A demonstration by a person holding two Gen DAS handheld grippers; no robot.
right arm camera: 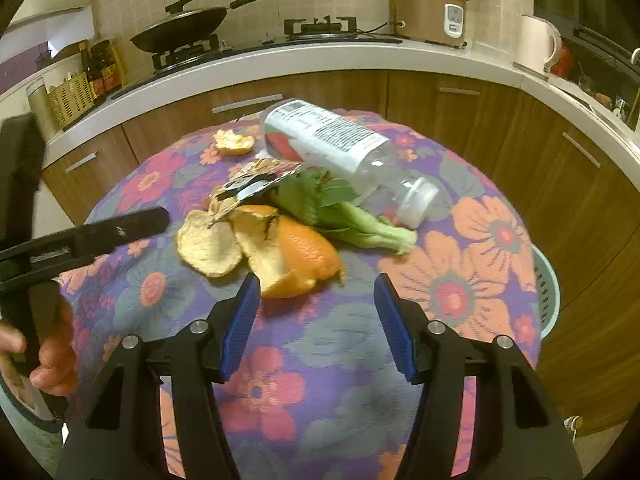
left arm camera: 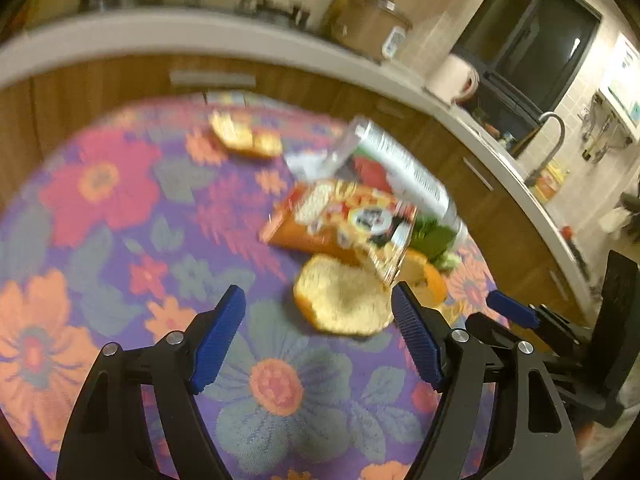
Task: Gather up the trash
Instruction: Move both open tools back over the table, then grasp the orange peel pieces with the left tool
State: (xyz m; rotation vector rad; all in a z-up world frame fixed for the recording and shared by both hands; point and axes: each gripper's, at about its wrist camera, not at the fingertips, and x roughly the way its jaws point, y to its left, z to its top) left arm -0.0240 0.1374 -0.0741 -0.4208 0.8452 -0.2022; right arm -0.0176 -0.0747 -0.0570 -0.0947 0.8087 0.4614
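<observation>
Right wrist view is showing me nothing collected yet: orange peels (right arm camera: 260, 248), greens (right arm camera: 344, 216), wrapper (right arm camera: 256, 184) and bottle (right arm camera: 340, 148) are lying mid-frame on the table (right arm camera: 320, 360), both hand-held grippers (right arm camera: 316, 320) gaping empty.

A floral cloth (right arm camera: 320, 380) in purple, orange and pink covers the round desk; behind it runs a curved white countertop (right arm camera: 320, 62) over brown wooden cabinets (right arm camera: 460, 100) with pale bar handles; on the gas stove (right arm camera: 192, 54) sits a black wok (right arm camera: 180, 28), with a 2nd burner (right arm camera: 324, 26) bare to its right; a tan rice cooker (right arm camera: 430, 12) stands further right, then a pale kettle (right arm camera: 538, 44); dark sauce bottles (right arm camera: 102, 66) and a woven basket (right arm camera: 72, 98) stand at the counter's left end; a curved faucet (left arm camera: 554, 136) rises by a dark window (left arm camera: 532, 36); a pale green basket (right arm camera: 546, 292) shows past the desk's right edge.
</observation>
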